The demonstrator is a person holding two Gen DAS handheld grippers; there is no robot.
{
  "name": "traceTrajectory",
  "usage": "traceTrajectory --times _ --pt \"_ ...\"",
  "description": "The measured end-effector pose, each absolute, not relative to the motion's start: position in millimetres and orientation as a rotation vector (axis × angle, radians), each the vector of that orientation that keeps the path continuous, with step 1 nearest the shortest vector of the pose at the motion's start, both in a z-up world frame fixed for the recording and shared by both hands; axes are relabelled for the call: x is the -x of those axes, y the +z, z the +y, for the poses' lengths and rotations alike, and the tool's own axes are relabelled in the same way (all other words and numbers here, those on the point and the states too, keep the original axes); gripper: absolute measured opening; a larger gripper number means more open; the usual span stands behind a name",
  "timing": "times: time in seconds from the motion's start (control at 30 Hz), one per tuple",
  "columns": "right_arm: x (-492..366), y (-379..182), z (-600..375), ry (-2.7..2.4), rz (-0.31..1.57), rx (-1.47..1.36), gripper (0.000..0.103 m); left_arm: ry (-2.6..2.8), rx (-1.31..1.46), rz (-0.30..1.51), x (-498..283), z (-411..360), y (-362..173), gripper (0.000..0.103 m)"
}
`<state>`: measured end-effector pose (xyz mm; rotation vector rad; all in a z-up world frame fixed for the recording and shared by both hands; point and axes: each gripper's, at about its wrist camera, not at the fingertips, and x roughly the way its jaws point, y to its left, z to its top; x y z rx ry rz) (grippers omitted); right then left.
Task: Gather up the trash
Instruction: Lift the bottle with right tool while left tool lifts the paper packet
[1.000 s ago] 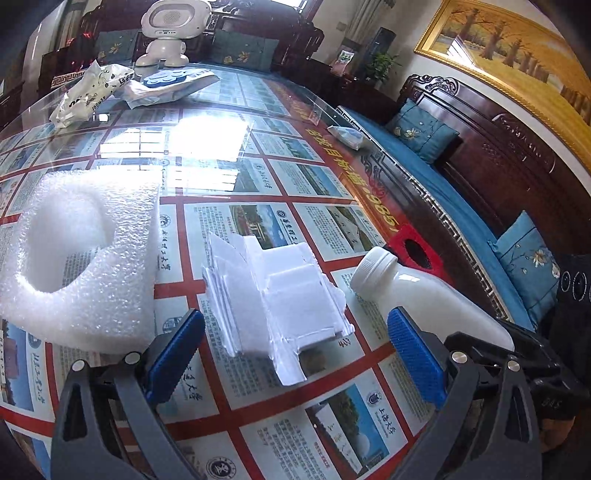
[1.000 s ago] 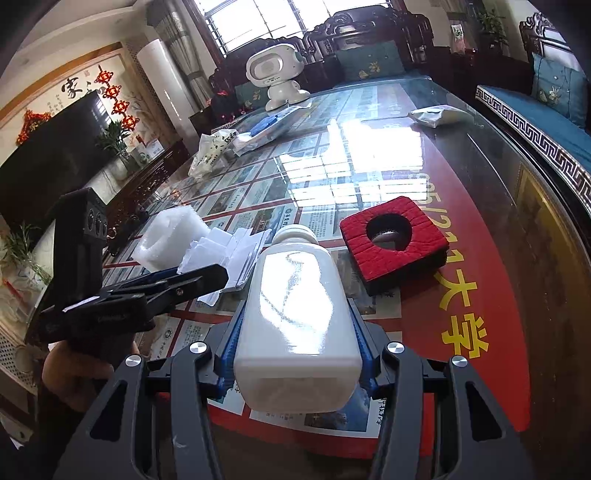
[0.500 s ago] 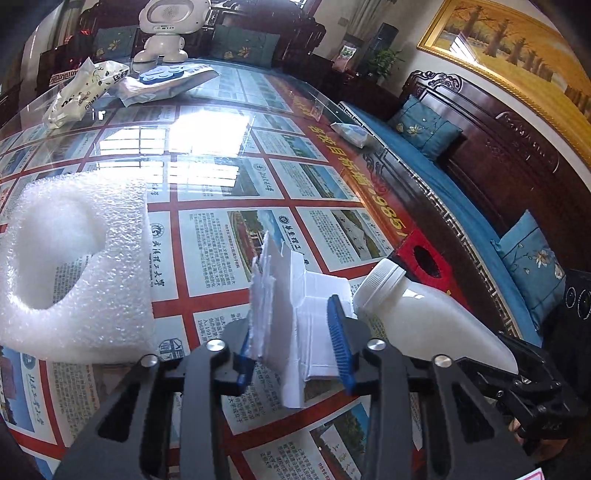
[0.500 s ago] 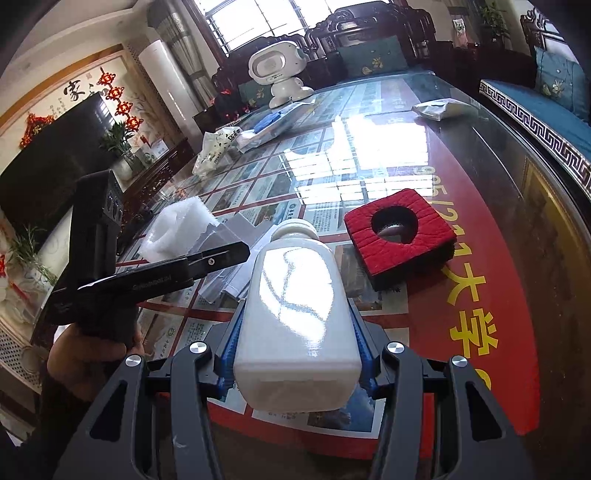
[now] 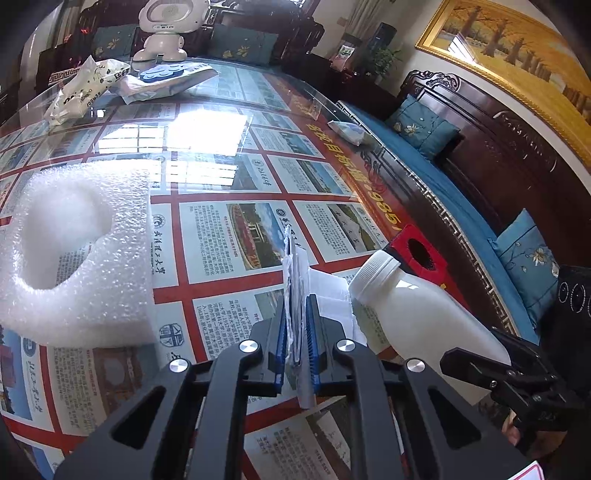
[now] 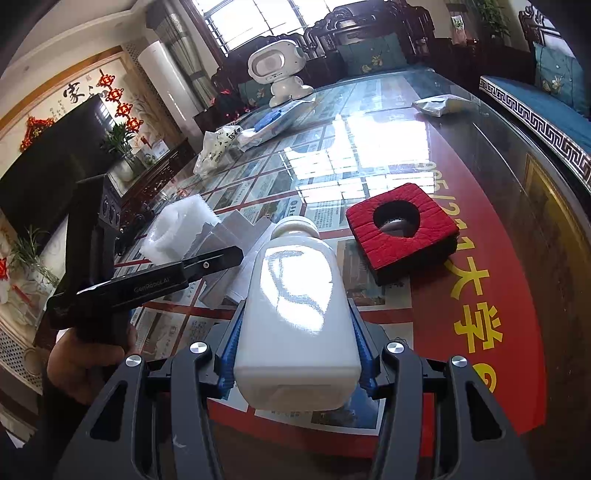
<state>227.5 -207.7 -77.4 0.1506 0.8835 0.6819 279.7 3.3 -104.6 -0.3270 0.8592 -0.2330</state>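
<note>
A: What sits on the desk (image 5: 229,122), biggest first?

B: One glass-topped desk with a printed sheet of pictures and red bands under the glass. On it, one white foam block (image 5: 79,254), bubbly in texture, with a rounded hollow cut into it. One red square pad (image 6: 402,223), rough on top with a round hole through the middle. Two crinkled snack bags (image 5: 83,90) and one flat wrapper with a blue patch at the far end, beside one white toy robot (image 5: 164,27). One small silvery packet (image 6: 441,105) lies near the far right edge.

A: And the claws?

B: Two. The left claw (image 5: 295,341) is closed almost fully, its blue ribbed pads pinching one bundle of white paper scraps (image 5: 293,291), which stands on edge between them, its loose sheets trailing on the desk. The right claw (image 6: 295,349) is part-way closed, clamped on the flat sides of one white plastic bottle (image 6: 295,314), smooth and glossy, square-shouldered, with a ribbed screw cap pointing away.

A: Where is the bottle?

B: Held low over the desk, just right of the paper, near the red pad.
</note>
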Motion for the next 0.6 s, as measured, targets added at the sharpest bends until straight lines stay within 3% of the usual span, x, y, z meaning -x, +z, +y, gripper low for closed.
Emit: traceTrajectory --times 0.6 --pt "-202 -53 -217 0.687 0.830 -0.179 0.049 -0.304 0.281 0.783 -231 -7 -66 0.010"
